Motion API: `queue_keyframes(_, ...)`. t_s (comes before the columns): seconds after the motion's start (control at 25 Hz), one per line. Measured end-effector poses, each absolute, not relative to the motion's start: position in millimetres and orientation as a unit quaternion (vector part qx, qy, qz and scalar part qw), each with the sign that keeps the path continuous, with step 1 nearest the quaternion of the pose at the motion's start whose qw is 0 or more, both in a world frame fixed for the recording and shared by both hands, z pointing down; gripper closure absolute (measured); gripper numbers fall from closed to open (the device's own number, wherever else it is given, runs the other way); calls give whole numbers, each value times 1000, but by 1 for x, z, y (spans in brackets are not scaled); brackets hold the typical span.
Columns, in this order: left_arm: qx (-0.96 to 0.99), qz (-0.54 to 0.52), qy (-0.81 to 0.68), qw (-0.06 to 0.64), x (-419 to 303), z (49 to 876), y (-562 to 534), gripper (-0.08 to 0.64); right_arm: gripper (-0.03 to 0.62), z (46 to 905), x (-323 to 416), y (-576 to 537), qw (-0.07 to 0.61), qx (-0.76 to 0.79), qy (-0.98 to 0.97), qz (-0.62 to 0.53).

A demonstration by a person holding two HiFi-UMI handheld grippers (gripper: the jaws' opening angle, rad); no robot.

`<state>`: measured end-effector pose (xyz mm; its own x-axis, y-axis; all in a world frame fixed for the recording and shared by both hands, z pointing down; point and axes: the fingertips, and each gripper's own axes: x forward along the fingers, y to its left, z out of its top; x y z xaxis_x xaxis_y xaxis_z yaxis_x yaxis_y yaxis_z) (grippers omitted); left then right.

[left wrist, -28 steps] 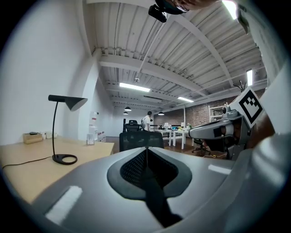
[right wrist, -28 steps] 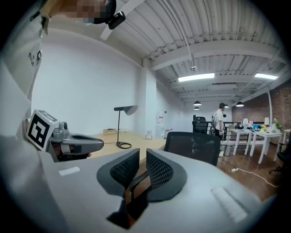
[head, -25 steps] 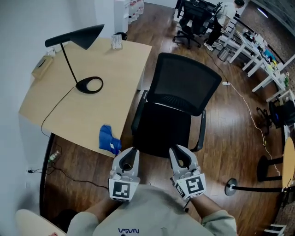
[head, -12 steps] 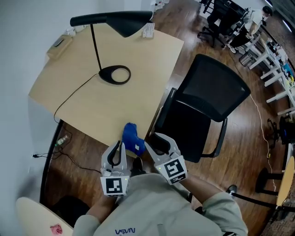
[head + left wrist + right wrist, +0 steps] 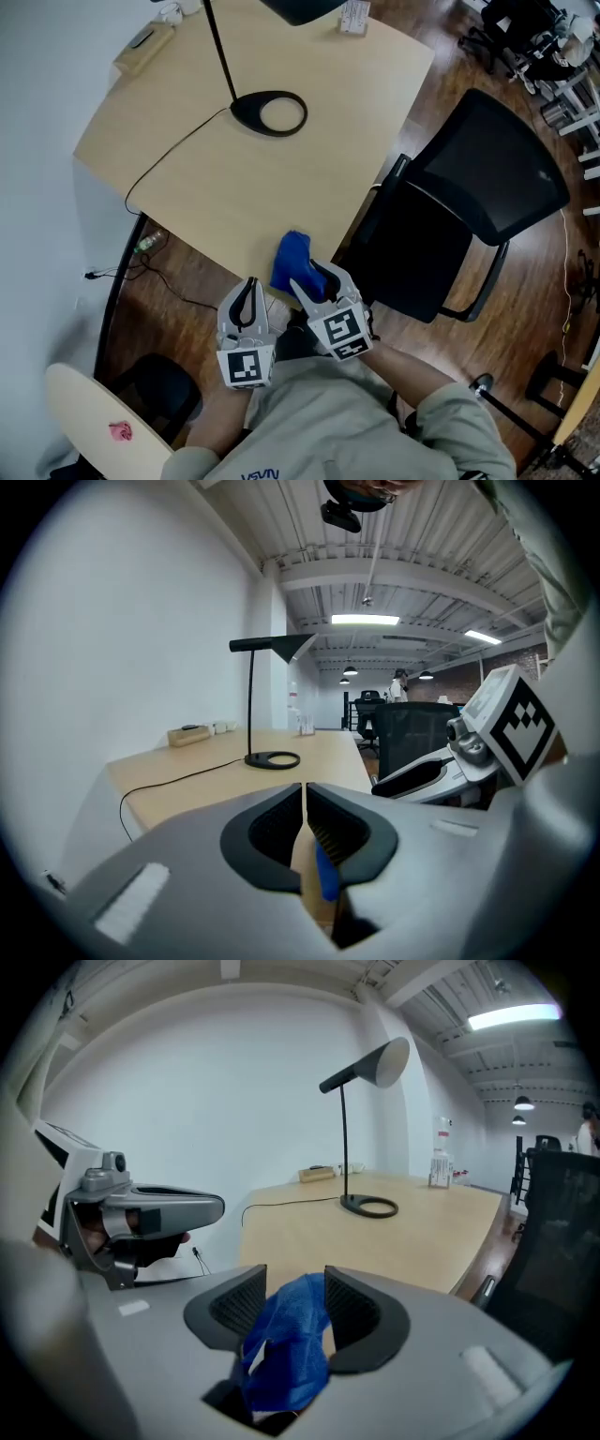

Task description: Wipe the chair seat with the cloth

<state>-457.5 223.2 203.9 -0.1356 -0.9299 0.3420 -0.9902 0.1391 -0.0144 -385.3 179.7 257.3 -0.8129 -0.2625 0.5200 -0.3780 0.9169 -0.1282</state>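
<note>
The blue cloth (image 5: 292, 260) lies bunched on the near edge of the wooden desk (image 5: 309, 178), just left of the black office chair (image 5: 487, 178). Its long axis runs near to far, and its far end points toward the ring-shaped lamp base (image 5: 270, 112). The chair seat (image 5: 427, 272) is tucked against the desk's right side, close to the cloth but not touching it.

The right gripper (image 5: 317, 278) reaches over the desk edge onto the cloth. Its jaws have just been opening and stand wide apart, with the cloth rising between them in the right gripper view; the pads do not clamp it. The left gripper (image 5: 247, 292) hovers just left of the right one, short of the desk edge, with its jaws clenched to a thin slit and nothing in them.

At the far left corner of the desk sits a small wooden holder (image 5: 142, 49) with a dark flat item on top; what it is I cannot tell.
</note>
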Motion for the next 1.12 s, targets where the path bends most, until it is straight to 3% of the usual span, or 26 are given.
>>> queue_keyframes(0.2, 617, 127, -762, 151, -465, 227, 223, 545, 353, 307, -399, 181, 302, 154, -933, 125)
queue_keyframes(0.44, 613, 127, -763, 160, -460, 243, 215, 552, 368, 341, -399, 188, 339, 158, -920, 116)
queue_keyframes(0.68, 627, 128, -751, 161, -446, 245, 212, 553, 468, 335, -396, 189, 320, 162, -924, 129)
queue_keyframes(1.12, 717, 127, -671, 139, -320, 226, 143, 554, 476, 267, -260, 107, 246, 291, -913, 144)
